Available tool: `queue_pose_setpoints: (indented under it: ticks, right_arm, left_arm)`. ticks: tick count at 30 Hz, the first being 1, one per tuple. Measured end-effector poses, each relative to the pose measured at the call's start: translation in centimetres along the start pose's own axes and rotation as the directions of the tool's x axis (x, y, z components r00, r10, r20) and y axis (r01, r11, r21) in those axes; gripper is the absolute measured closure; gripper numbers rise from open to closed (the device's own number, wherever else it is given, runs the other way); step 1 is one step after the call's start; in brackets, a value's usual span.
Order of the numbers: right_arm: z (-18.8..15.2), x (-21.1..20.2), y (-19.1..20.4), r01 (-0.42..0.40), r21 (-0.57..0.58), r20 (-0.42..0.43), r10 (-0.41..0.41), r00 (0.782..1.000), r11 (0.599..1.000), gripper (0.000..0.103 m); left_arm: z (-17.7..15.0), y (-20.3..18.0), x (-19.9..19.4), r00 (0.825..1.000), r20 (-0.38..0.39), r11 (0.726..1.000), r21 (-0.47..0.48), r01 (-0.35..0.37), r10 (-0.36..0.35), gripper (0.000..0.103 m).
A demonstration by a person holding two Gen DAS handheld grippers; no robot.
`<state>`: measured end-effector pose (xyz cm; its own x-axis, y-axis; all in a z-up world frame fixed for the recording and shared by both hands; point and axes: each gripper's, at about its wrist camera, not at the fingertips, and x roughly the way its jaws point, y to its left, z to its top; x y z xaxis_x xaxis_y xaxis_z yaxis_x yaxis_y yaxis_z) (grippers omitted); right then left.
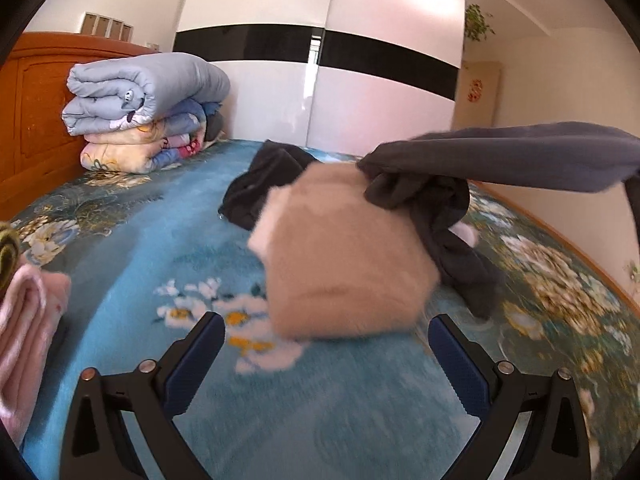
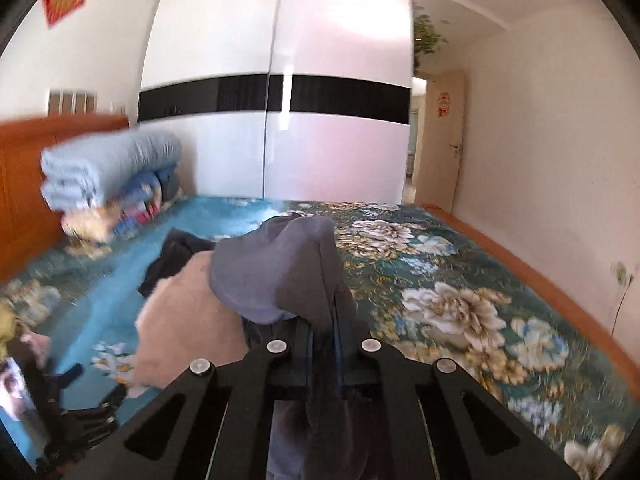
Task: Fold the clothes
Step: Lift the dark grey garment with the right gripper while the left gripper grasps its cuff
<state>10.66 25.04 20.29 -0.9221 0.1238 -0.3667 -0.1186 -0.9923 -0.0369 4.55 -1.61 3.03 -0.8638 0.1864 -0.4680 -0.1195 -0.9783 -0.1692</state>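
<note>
A beige fuzzy garment (image 1: 344, 256) lies bunched on the blue floral bed cover (image 1: 132, 264), with a black garment (image 1: 264, 184) behind it. My left gripper (image 1: 326, 344) is open and empty, just in front of the beige garment. My right gripper (image 2: 324, 320) is shut on a grey garment (image 2: 280, 268) and holds it lifted above the bed. The grey garment stretches in from the right in the left wrist view (image 1: 520, 156), its lower part trailing over the beige one. The beige garment (image 2: 188, 320) also shows in the right wrist view, left of the grey cloth.
A stack of folded quilts (image 1: 140, 112) sits against the wooden headboard (image 1: 36, 112) at the back left. A folded pink cloth (image 1: 28, 344) lies at the left edge. A white wardrobe (image 1: 320, 60) stands behind the bed. The bed's wooden edge (image 2: 520, 272) runs along the right.
</note>
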Motion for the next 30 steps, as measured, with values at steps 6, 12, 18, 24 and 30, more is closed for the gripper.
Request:
queue_pose_setpoints:
  ticks: [6,12,18,24,30]
  right_arm:
    - [-5.7,-6.2,-8.3,0.085,0.199,0.022,-0.091,0.996,0.976,0.095]
    - [-11.6,-4.5,-13.3,0.162,0.301,-0.177,-0.112,0.978,0.940,0.095]
    - [-15.1,-2.3,-13.6,0.130,0.289,-0.265,-0.051,0.963,0.948,0.095]
    - [-16.5,-1.7,-12.6,0.083,0.248,-0.259,-0.017,0.966,0.965,0.095]
    - [-18.1,-0.6,-13.3,0.066,0.280,-0.258,0.009,0.966,0.958,0.095]
  left_arm:
    - [-2.0,-0.4,-2.3,0.996,-0.080,0.999,0.009,0.041,-0.040,0.000]
    - [0.0,-2.8,-2.5,0.977,-0.157,0.989,-0.045,0.141,-0.146,0.000]
    - [4.2,-7.1,0.6,0.959,-0.209,0.981,-0.071,0.180,-0.191,0.000]
    - [7.9,-13.3,6.7,0.912,-0.286,0.955,-0.057,0.292,-0.295,0.000]
    - [9.7,-19.5,12.3,0.840,-0.352,0.910,-0.120,0.398,-0.414,0.000]
